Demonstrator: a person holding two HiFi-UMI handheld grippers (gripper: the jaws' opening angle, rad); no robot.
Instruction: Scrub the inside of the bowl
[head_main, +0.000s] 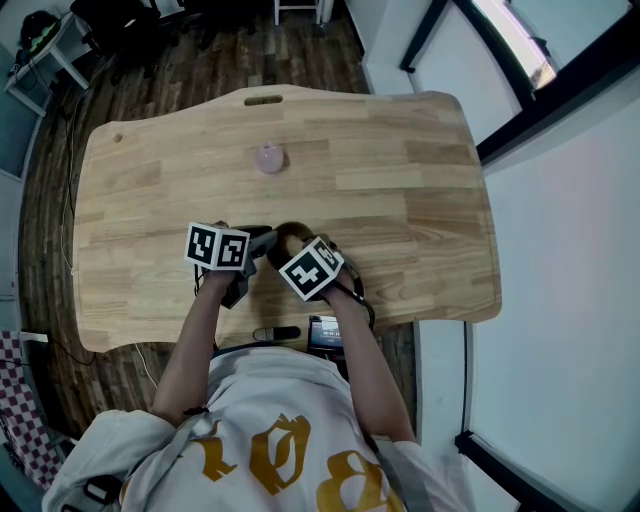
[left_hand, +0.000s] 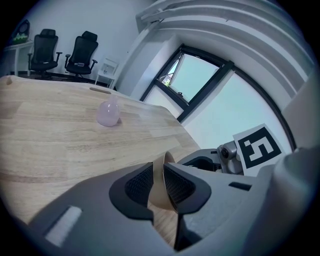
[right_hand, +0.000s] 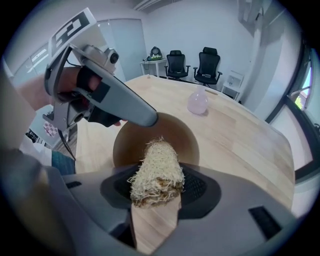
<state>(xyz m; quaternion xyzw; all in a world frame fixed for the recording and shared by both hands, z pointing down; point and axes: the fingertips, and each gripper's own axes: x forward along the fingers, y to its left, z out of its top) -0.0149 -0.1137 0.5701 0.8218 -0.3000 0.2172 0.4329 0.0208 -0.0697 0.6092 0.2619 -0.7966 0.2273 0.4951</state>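
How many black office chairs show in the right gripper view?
2. The first chair stands next to a small white desk and the second chair is beside it, both past the far end of the table. Others may be out of frame.

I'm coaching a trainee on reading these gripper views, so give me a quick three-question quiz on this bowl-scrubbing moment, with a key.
1. True or false: the left gripper has its jaws closed on the rim of the bowl.
2. Pick one: the right gripper holds A) a folded cloth, B) a pale fibrous scrubber, C) nothing.
3. Fill in the blank: the small pink object on the table is ___ the bowl (touching / apart from).

Key: 1 true; 2 B; 3 apart from.
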